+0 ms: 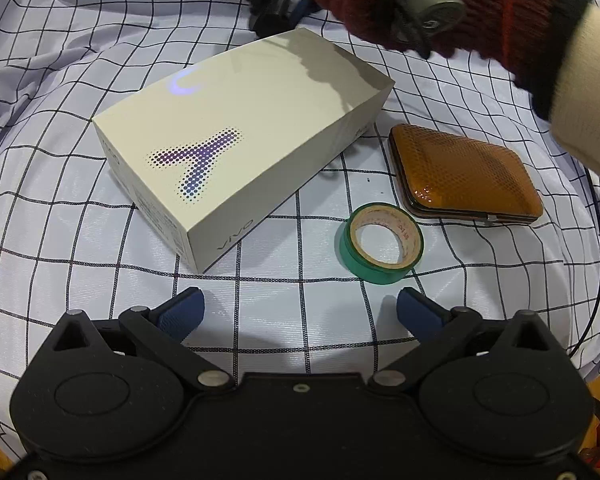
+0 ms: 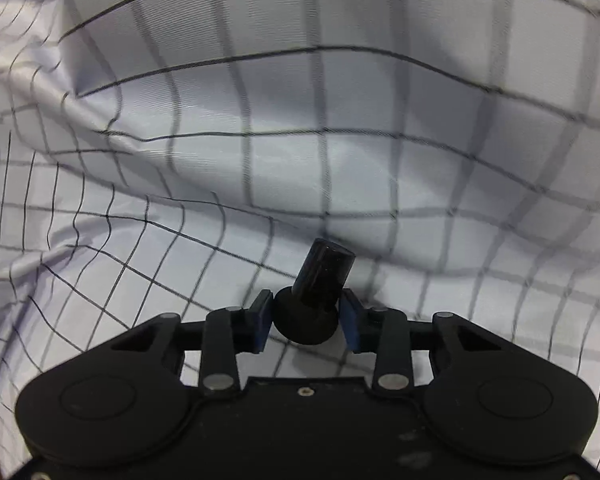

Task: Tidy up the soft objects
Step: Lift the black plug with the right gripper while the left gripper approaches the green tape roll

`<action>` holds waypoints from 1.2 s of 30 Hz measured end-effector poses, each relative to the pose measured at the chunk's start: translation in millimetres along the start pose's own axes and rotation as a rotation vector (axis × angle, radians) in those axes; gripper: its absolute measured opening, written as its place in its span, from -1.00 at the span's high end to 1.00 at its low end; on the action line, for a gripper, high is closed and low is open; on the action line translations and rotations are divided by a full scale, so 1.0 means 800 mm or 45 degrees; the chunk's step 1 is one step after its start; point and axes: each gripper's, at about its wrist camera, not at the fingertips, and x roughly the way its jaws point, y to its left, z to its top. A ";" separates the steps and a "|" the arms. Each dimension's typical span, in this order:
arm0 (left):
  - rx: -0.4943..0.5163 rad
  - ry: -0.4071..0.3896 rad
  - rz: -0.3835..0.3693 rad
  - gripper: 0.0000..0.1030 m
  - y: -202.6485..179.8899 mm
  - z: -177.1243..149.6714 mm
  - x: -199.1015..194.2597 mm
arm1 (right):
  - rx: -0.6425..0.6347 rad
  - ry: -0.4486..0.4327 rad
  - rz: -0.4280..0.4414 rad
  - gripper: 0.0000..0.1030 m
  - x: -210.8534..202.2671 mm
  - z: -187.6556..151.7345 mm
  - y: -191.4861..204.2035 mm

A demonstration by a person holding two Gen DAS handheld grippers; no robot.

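Right tool (image 2: 306, 318) has its pads pressed on a small black knob-like object (image 2: 318, 300), low centre of its view. Left tool (image 1: 300, 316) hangs wide and empty. Box (image 1: 236, 140), tape roll (image 1: 382, 248) and orange case (image 1: 464, 172) lie ungathered on the checked cloth (image 1: 60, 220); sorting looks barely begun.

Rumpled white grid-checked cloth (image 1: 300, 300) underneath
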 end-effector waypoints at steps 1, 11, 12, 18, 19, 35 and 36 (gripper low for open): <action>0.002 -0.001 0.002 -0.92 0.000 0.000 0.000 | 0.036 0.004 0.003 0.33 -0.004 -0.003 -0.008; 0.001 -0.001 0.025 -0.93 -0.001 0.000 0.003 | 0.494 0.046 -0.069 0.32 -0.056 -0.058 -0.116; -0.001 0.000 0.027 -0.92 -0.001 -0.001 0.003 | 0.538 0.056 -0.054 0.31 -0.059 -0.064 -0.124; 0.005 0.003 0.039 -0.92 -0.002 -0.002 0.003 | 0.504 0.032 -0.055 0.11 -0.075 -0.082 -0.138; 0.003 0.004 0.040 -0.92 -0.002 -0.001 0.004 | 0.481 0.024 -0.066 0.03 -0.077 -0.084 -0.137; 0.006 0.014 0.053 -0.93 -0.002 0.000 0.005 | -0.589 -0.122 -0.211 -0.31 -0.110 -0.126 -0.101; 0.007 0.014 0.053 -0.93 -0.002 0.000 0.005 | -0.609 -0.113 -0.200 -0.31 -0.109 -0.126 -0.102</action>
